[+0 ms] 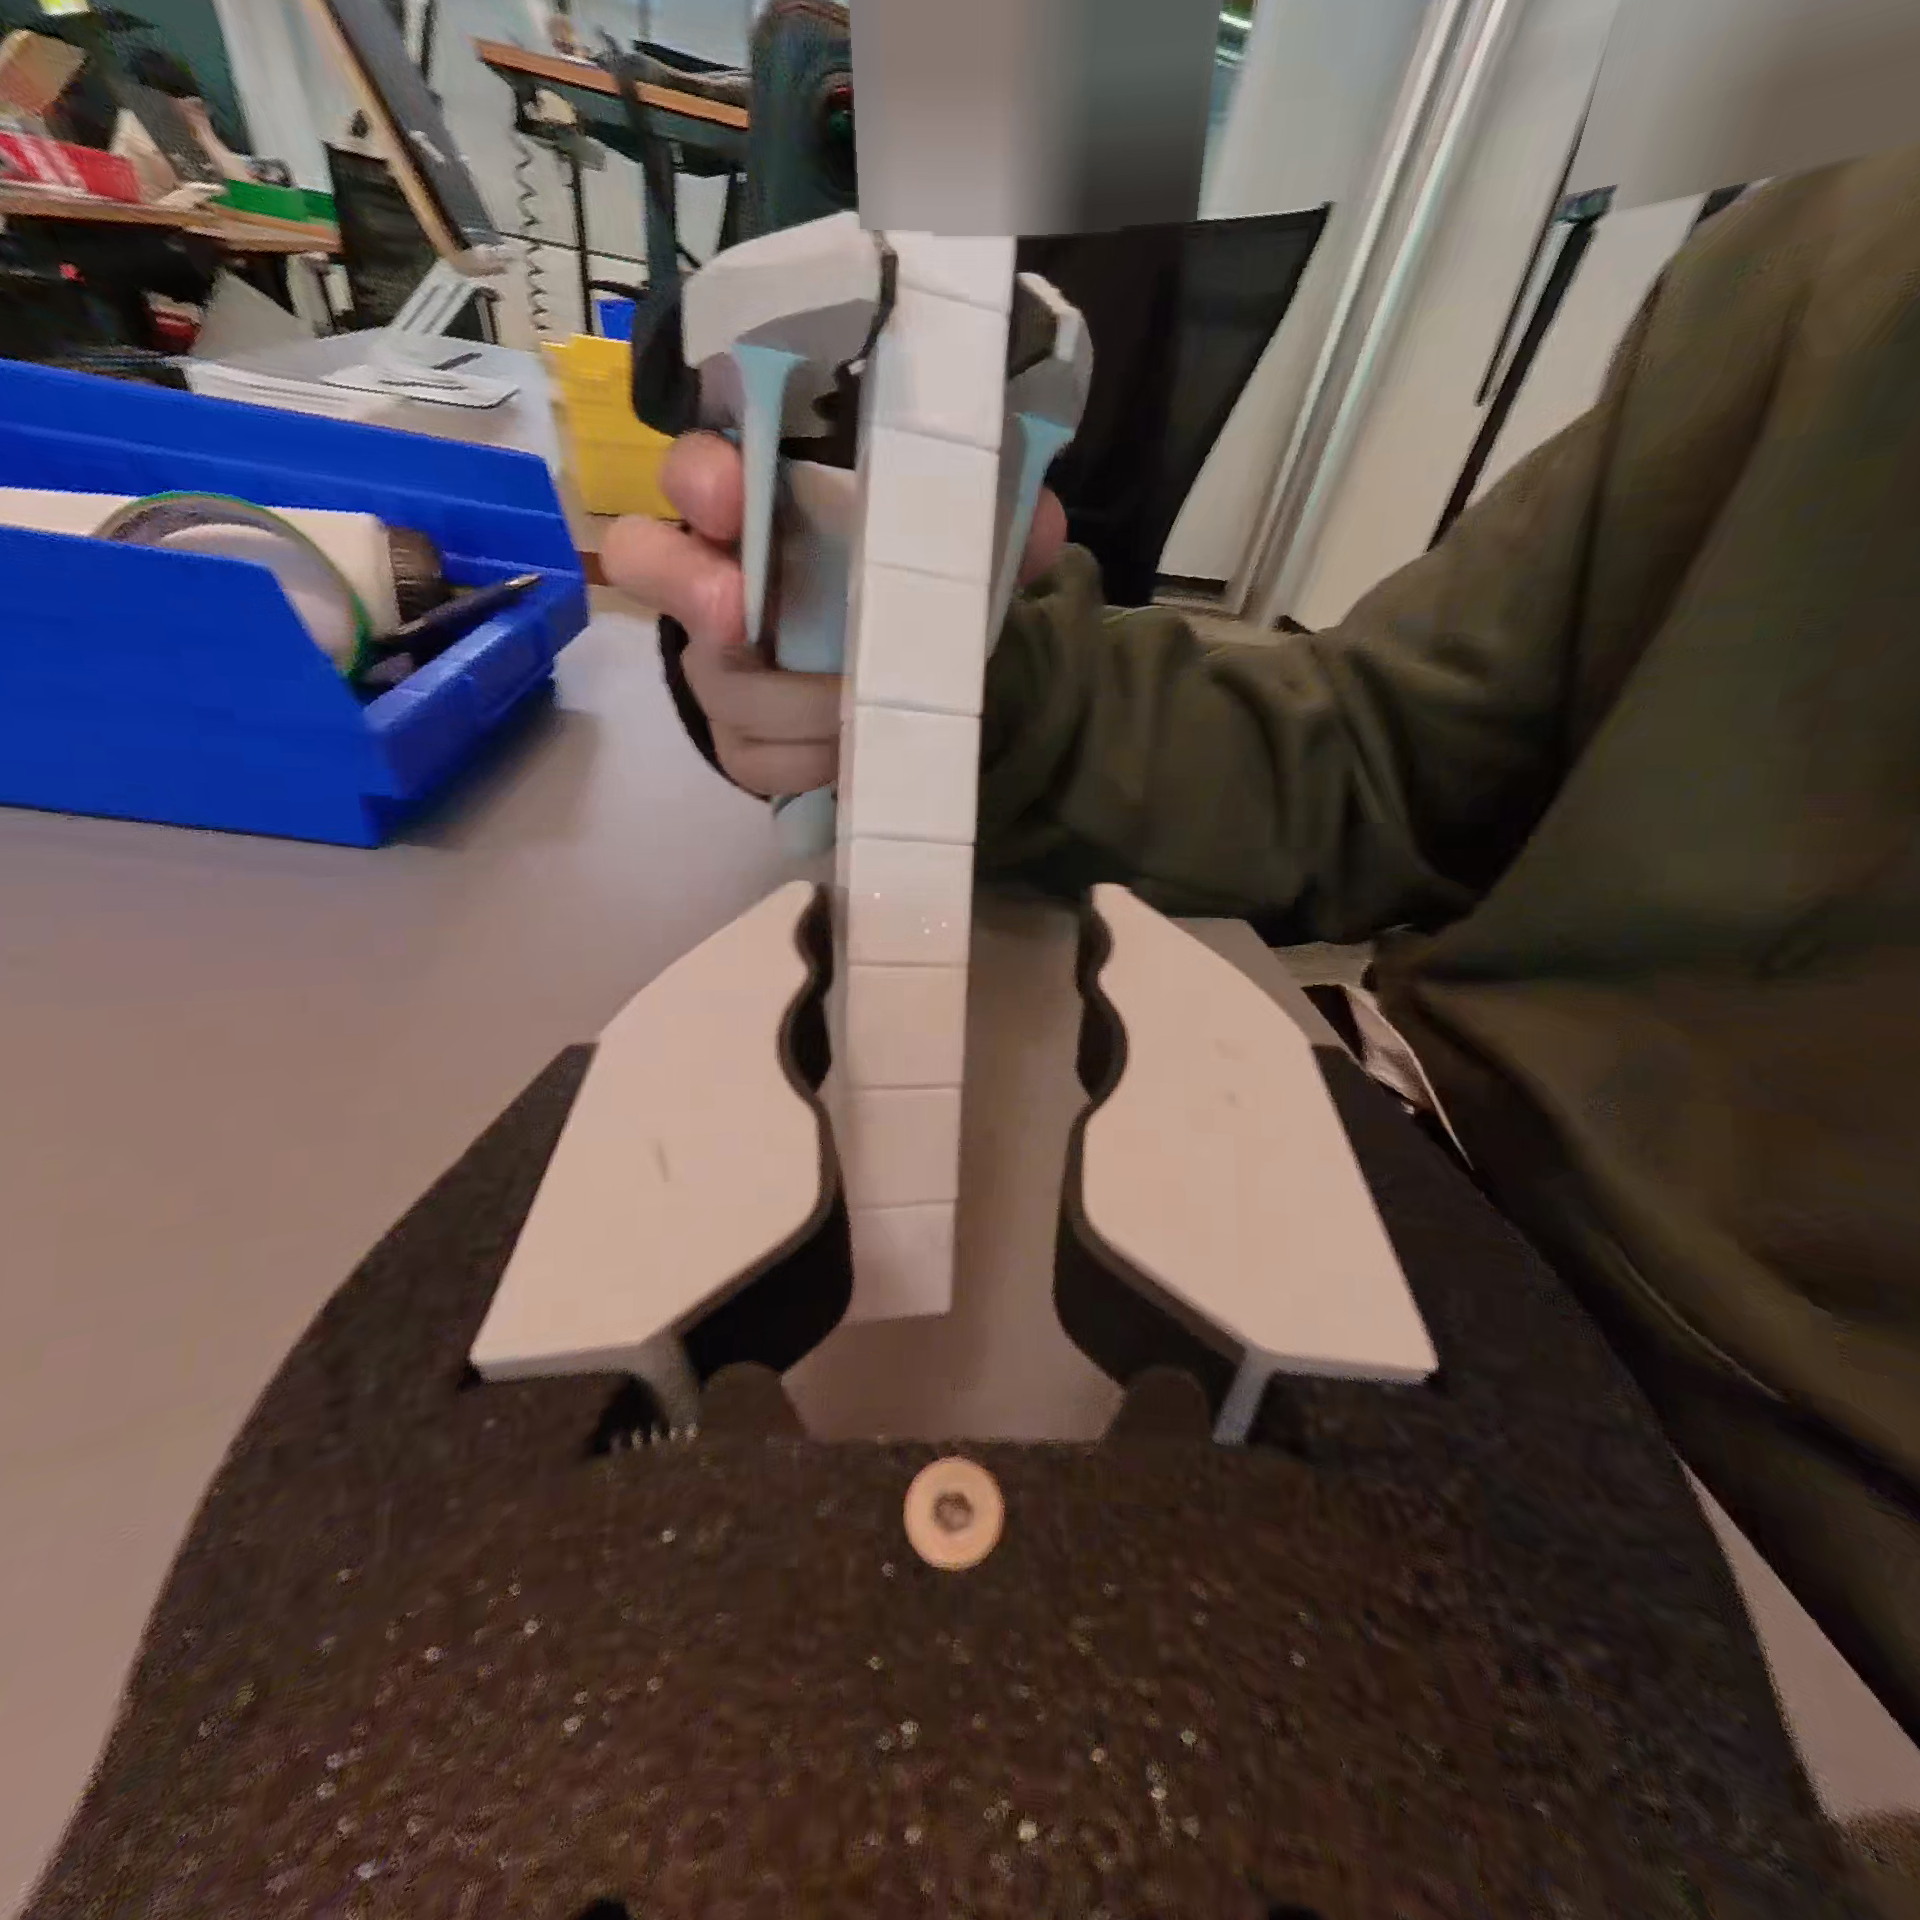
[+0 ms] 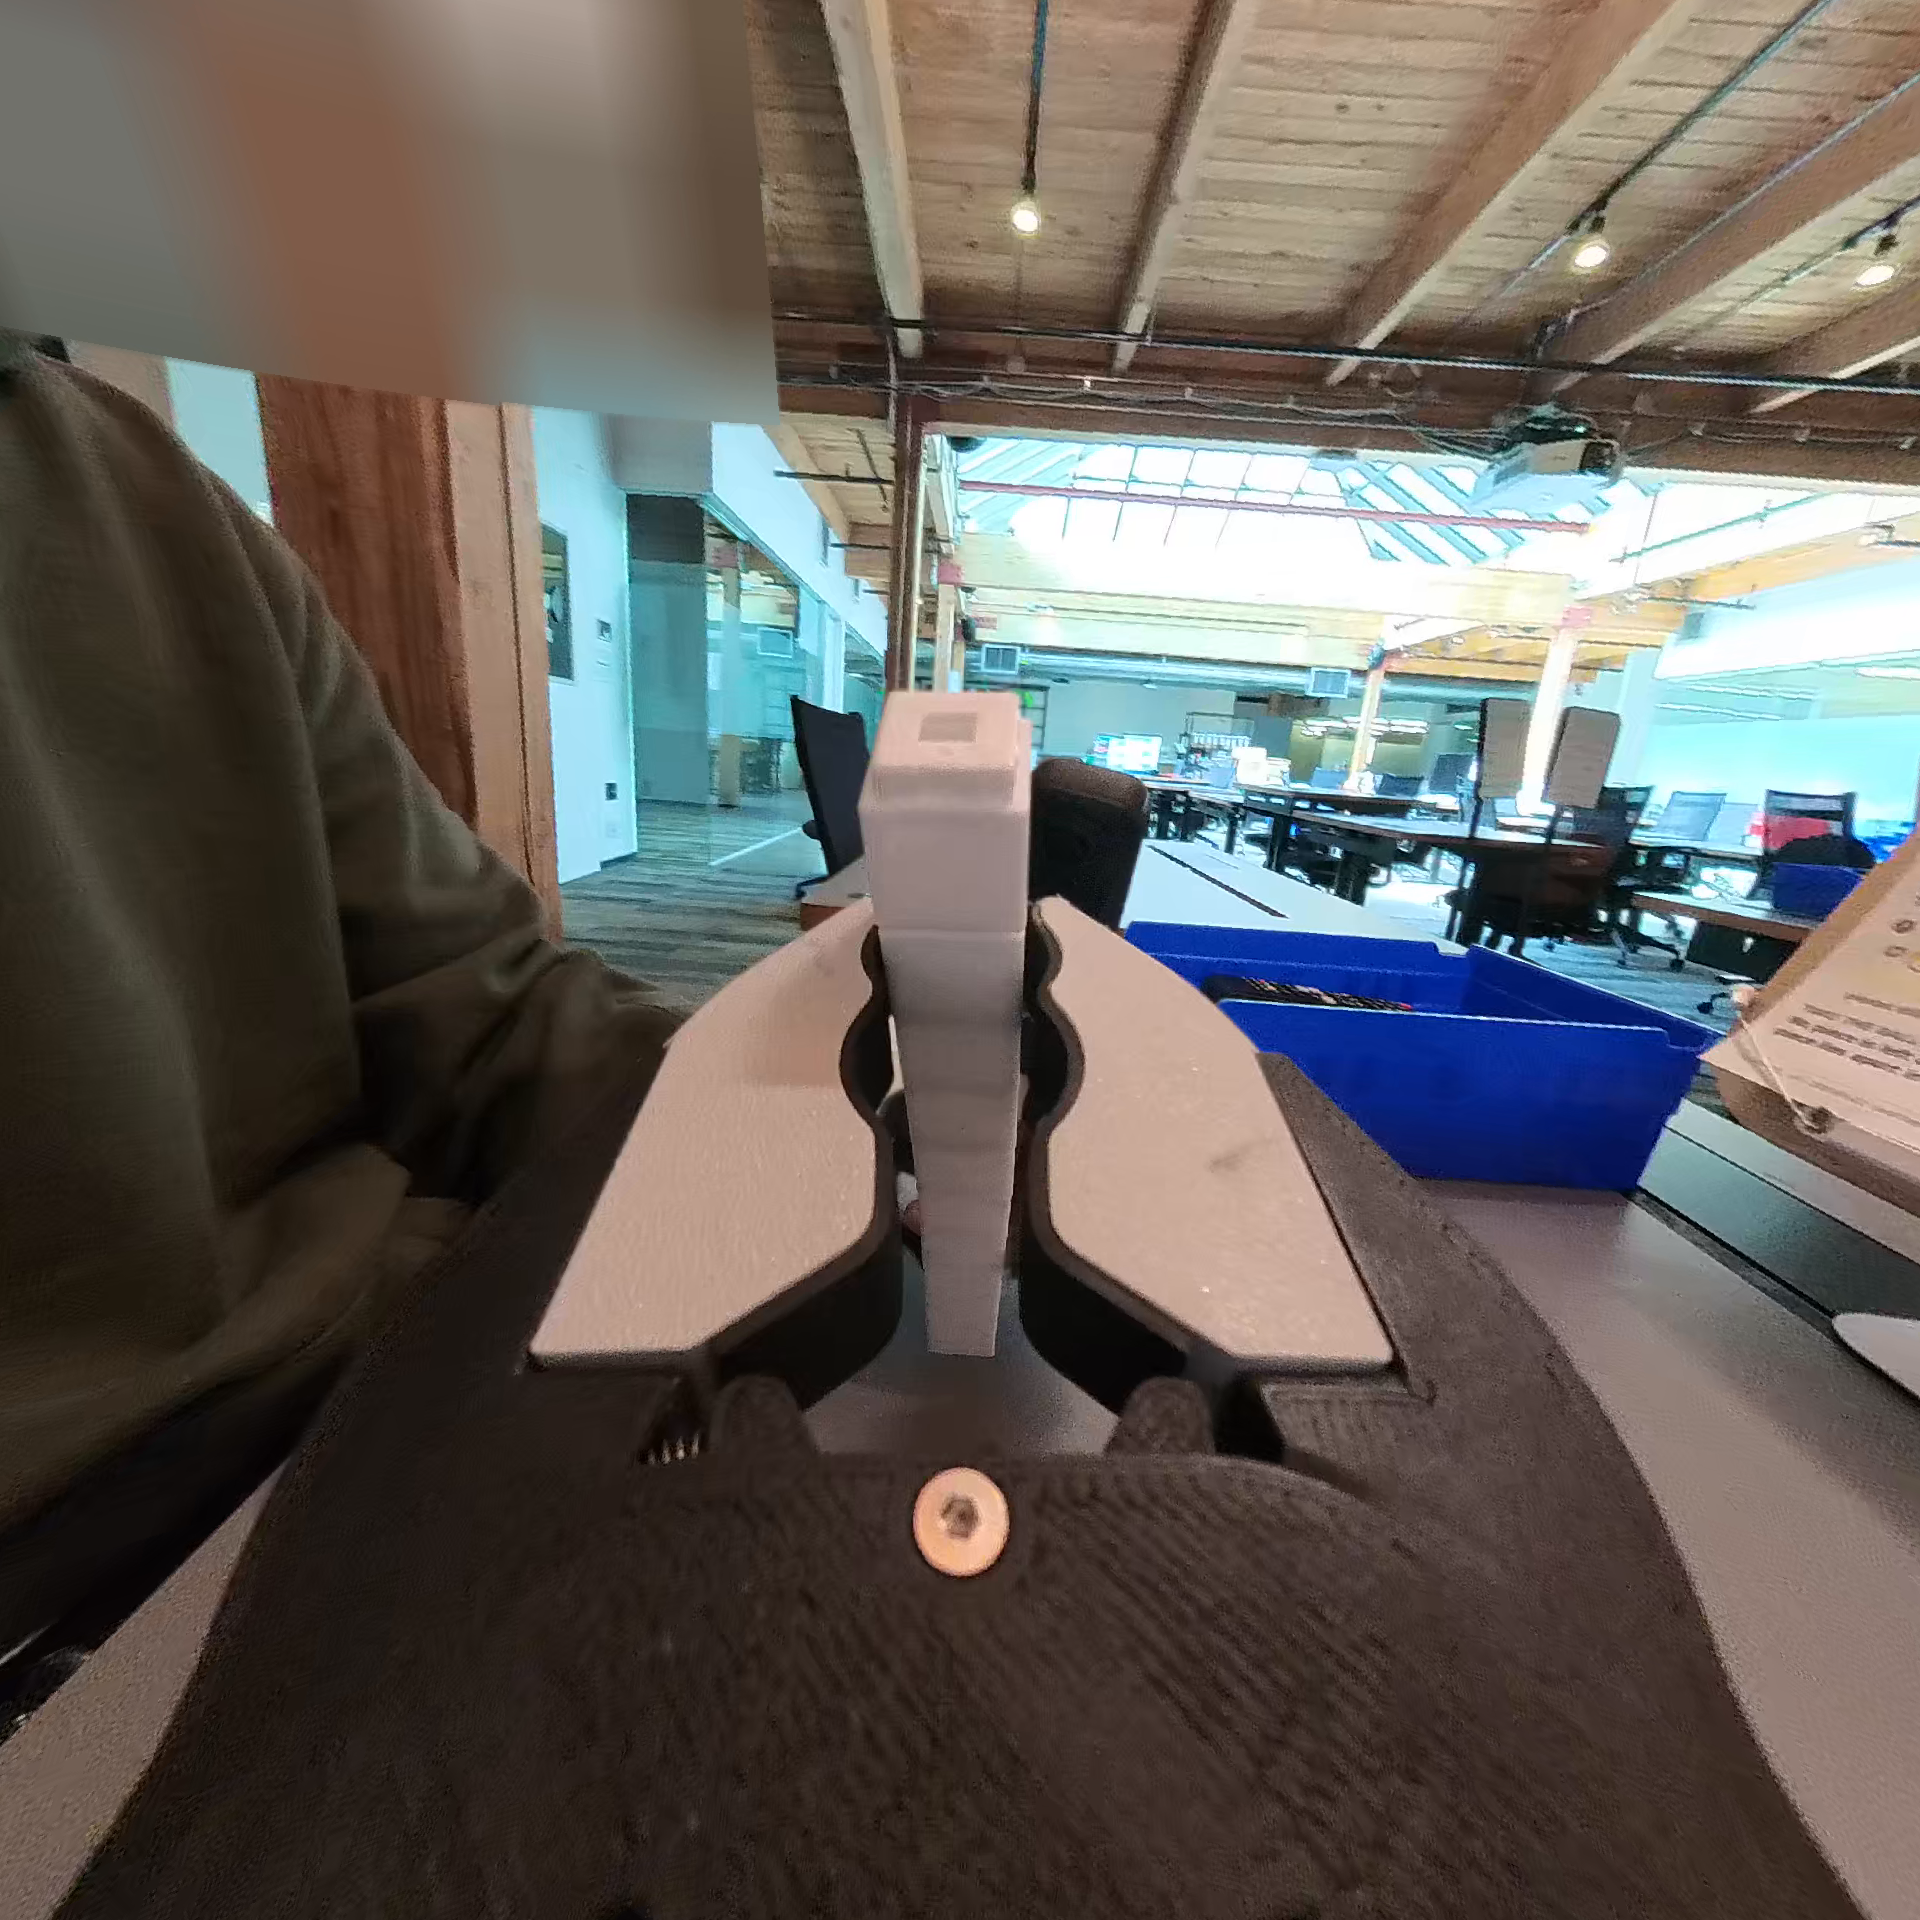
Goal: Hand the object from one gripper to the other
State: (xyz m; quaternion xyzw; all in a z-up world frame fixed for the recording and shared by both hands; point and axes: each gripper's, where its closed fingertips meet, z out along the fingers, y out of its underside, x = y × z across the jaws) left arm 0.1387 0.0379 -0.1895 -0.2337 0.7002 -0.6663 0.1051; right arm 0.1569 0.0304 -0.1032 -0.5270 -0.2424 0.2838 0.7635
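Observation:
A long white segmented bar (image 1: 914, 779) stands upright above the grey table (image 1: 260, 1039). In the left wrist view, my left gripper (image 1: 956, 904) is open, and the bar's lower part sits between its white fingers (image 1: 675, 1143), close to the left one with a gap on the right. My right gripper (image 1: 914, 332), held by a hand (image 1: 717, 582), is shut on the bar's upper part. In the right wrist view, my right gripper (image 2: 956, 925) clamps the bar (image 2: 951, 1039) at its fingertips, and the bar's end sticks out beyond them.
A blue bin (image 1: 260, 727) with a tape roll and a pen stands at the left, with a yellow bin (image 1: 603, 436) behind it. The person's olive sleeve (image 1: 1455, 727) fills the right side. In the right wrist view, a blue bin (image 2: 1455, 1070) and a wooden board with paper (image 2: 1818, 1039) stand at the right. The gap from one gripper's tips to the other's is roughly 9 centimeters.

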